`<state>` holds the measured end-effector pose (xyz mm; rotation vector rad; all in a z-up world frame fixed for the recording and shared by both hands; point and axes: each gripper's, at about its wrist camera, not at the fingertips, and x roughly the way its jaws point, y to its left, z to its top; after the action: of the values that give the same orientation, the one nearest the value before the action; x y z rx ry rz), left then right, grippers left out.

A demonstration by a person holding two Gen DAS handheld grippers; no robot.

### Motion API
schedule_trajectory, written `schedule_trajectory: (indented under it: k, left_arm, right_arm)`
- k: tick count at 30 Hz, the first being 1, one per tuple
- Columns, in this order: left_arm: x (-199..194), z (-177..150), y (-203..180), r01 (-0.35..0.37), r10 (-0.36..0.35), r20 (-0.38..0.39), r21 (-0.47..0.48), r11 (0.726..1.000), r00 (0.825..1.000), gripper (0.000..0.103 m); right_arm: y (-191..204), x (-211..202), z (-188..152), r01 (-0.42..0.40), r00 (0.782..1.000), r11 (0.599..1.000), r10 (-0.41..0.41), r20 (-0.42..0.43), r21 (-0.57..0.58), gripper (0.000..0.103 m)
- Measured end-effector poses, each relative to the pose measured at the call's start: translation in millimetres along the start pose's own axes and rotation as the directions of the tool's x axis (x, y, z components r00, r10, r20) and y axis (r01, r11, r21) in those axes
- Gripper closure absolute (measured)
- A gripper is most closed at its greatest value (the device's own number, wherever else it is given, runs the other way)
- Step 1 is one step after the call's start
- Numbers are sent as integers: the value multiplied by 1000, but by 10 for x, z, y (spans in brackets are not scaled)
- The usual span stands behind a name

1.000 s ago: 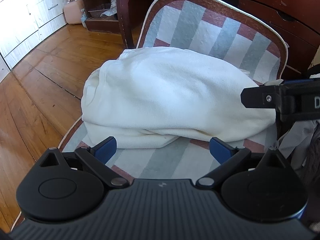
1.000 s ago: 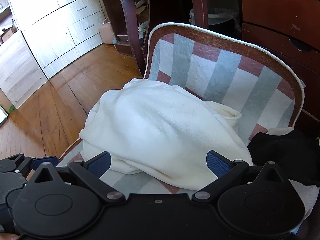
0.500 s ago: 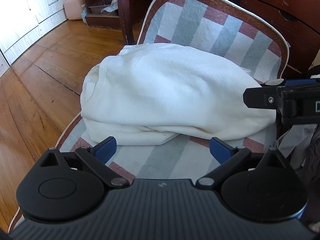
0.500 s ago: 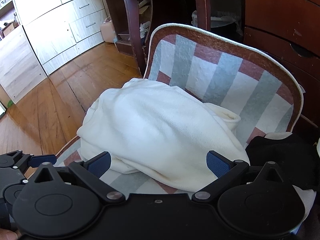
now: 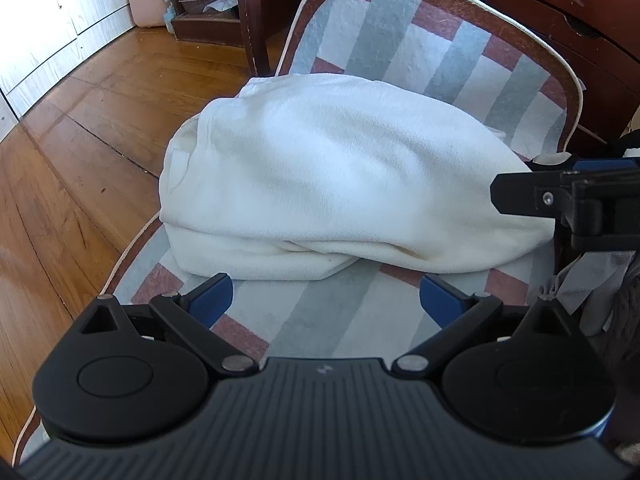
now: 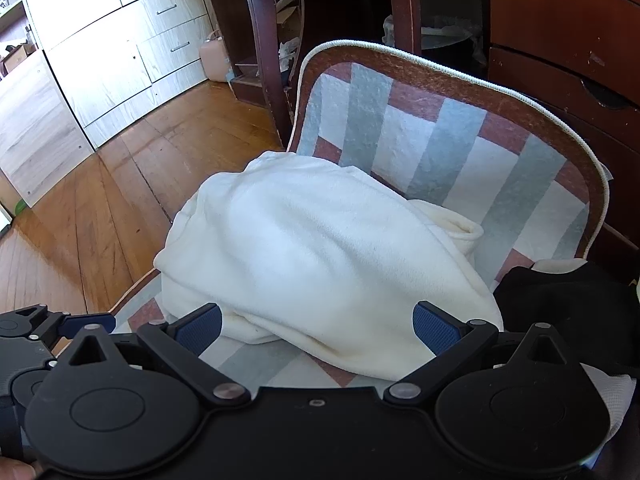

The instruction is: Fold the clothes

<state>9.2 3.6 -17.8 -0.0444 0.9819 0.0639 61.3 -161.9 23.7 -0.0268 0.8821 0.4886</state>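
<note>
While both grippers hang spread, empty — left gripper (image 5: pixel 326 300), right gripper (image 6: pixel 316 326) — bulky white fleece garment (image 5: pixel 340 176) lies part-folded on striped rug (image 5: pixel 320 320). Risk: pinching top layer only, fold slumps; cuff (image 6: pixel 460 228) prob. loose.

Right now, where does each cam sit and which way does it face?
Left wrist: on the left gripper, low over the striped rug, facing the white garment; own open fingers show, plus the right gripper entering from the right edge.
Right wrist: on the right gripper, facing the same garment from further right; own open fingers, the left gripper at lower left, a black garment at right.
Shared: white garment, rug, wooden floor, each other's gripper.
</note>
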Motion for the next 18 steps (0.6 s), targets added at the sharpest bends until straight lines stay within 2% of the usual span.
schedule_trajectory:
  k: [6, 10, 12, 15, 18]
  left_arm:
    - [100, 15, 38, 1, -1, -4, -24, 1000, 1000, 1]
    - [270, -1, 237, -7, 7, 0, -108, 994, 1000, 1]
    - [389, -50, 423, 13, -11, 9, -195, 981, 1000, 1]
    - [601, -137, 693, 31, -25, 21, -308, 951, 999, 1]
    - [810, -197, 910, 7, 3, 26, -379, 925, 1000, 2]
  right_arm:
    - [-31, 60, 2, -3, 1000, 1000, 3, 5, 0, 0]
    - [-160, 163, 31, -41, 996, 999, 40, 78, 3, 0]
    - [-225, 245, 78, -59, 993, 998, 59, 106, -8, 0]
    - [-276, 476, 141, -31, 994, 995, 40, 99, -94, 1]
    - [-337, 714, 211, -6, 996, 984, 22, 89, -176, 1]
